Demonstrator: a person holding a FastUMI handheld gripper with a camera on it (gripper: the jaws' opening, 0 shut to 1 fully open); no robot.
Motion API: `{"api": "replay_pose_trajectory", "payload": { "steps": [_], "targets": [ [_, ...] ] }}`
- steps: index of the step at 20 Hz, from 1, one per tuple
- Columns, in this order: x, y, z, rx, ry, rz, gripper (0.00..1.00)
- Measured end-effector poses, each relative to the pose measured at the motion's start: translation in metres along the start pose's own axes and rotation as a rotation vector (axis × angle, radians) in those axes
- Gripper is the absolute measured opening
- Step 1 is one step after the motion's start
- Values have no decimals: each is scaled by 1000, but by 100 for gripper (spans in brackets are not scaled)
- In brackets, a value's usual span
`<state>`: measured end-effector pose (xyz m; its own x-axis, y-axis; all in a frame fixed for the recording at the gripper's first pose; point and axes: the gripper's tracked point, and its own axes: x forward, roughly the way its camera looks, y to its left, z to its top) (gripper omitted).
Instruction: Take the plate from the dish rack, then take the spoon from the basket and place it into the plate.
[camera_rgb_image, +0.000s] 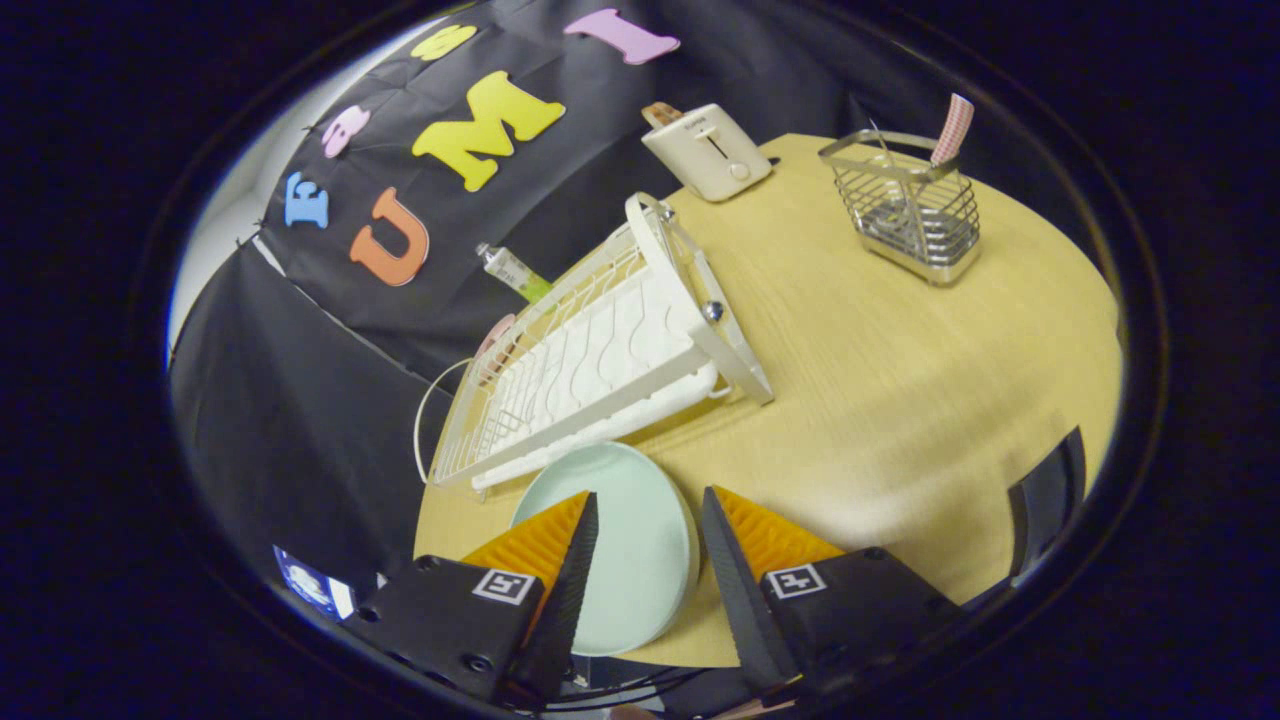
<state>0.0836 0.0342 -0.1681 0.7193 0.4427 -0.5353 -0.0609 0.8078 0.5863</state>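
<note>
A pale green plate (630, 560) lies flat on the wooden table (900, 400), close to its near edge and just in front of the white dish rack (600, 350). My gripper (649, 493) is open above the plate, one finger over its left part and the other beside its right rim, neither pressing on it. Far beyond the fingers to the right stands a wire metal basket (910, 215). A spoon with a pink checked handle (952, 128) sticks up out of it.
A cream toaster (705, 150) sits at the back of the table beyond the rack. Behind the rack lies a tube with a green end (515, 272), and a pink object (495, 335) rests at the rack's left side. A dark curved object (1045, 500) stands off the table's right edge.
</note>
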Motion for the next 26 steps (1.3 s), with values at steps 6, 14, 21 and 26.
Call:
{"api": "replay_pose_trajectory", "payload": {
  "steps": [6,14,21,26],
  "targets": [
    [-67,-28,51,-286,-321,-127,81],
    [-138,-97,105,-482,-588,-276,87],
    [-133,-163,162,-470,-654,-321,87],
    [-95,-197,194,-409,-600,-315,87]
  ]
}}
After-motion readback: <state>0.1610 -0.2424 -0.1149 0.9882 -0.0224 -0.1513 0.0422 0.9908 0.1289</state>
